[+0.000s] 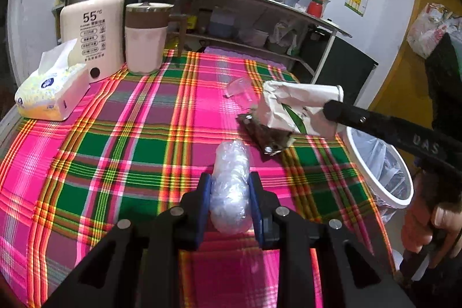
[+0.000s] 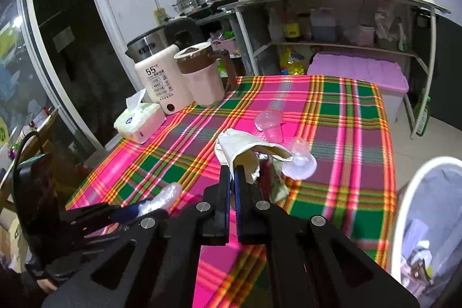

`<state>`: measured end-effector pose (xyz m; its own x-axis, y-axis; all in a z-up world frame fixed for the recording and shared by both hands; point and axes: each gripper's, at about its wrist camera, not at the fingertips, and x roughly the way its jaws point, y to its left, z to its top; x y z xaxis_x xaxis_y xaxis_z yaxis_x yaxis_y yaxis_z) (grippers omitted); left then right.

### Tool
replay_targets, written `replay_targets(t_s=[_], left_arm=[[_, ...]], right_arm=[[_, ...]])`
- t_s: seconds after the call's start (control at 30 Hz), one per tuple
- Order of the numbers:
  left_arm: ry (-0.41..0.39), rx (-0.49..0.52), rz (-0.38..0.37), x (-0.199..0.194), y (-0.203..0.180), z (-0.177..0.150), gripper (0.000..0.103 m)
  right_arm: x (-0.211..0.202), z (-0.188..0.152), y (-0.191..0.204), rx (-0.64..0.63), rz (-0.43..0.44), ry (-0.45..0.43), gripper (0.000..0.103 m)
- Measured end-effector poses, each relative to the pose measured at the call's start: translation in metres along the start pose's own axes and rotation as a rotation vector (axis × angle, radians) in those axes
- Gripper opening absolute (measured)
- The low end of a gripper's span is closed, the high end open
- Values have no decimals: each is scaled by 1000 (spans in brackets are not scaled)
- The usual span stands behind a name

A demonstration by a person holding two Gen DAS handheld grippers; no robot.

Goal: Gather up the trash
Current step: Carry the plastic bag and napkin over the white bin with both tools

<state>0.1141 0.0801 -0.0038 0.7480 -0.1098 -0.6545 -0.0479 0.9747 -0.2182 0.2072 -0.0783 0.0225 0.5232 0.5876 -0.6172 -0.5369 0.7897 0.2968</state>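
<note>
My left gripper [image 1: 230,186] is shut on a crumpled clear plastic bottle [image 1: 231,181], just above the plaid tablecloth [image 1: 130,152]; it also shows in the right wrist view [image 2: 161,199]. My right gripper [image 2: 232,178] is shut on a crumpled white paper bag [image 2: 245,146], held above the table; the bag shows in the left wrist view [image 1: 297,106] with a dark wrapper [image 1: 265,134] hanging under it. Clear plastic cups [image 2: 299,160] lie on the cloth beyond. A white trash bin [image 2: 424,224] with a plastic liner stands off the table's right edge.
A tissue pack [image 1: 49,91], a cream warmer box [image 1: 95,36] and a pink jug [image 1: 145,36] stand at the table's far left. A metal shelf [image 2: 346,19] with bottles and a pink-lidded storage box [image 2: 358,71] are behind the table.
</note>
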Motion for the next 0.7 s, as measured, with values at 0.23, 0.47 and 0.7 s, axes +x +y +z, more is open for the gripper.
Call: replay_targets(t_s=[0.23, 0.47, 0.7], left_arm=[[-10, 38, -30, -12, -25, -1, 27], [-14, 83, -70, -20, -55, -2, 27], [-7, 122, -110, -19, -82, -2, 27]], right_arm=[[-42, -19, -10, 39, -26, -35, 3], [-80, -35, -24, 78, -64, -68, 3], [-113, -51, -41, 114, -112, -99, 3]])
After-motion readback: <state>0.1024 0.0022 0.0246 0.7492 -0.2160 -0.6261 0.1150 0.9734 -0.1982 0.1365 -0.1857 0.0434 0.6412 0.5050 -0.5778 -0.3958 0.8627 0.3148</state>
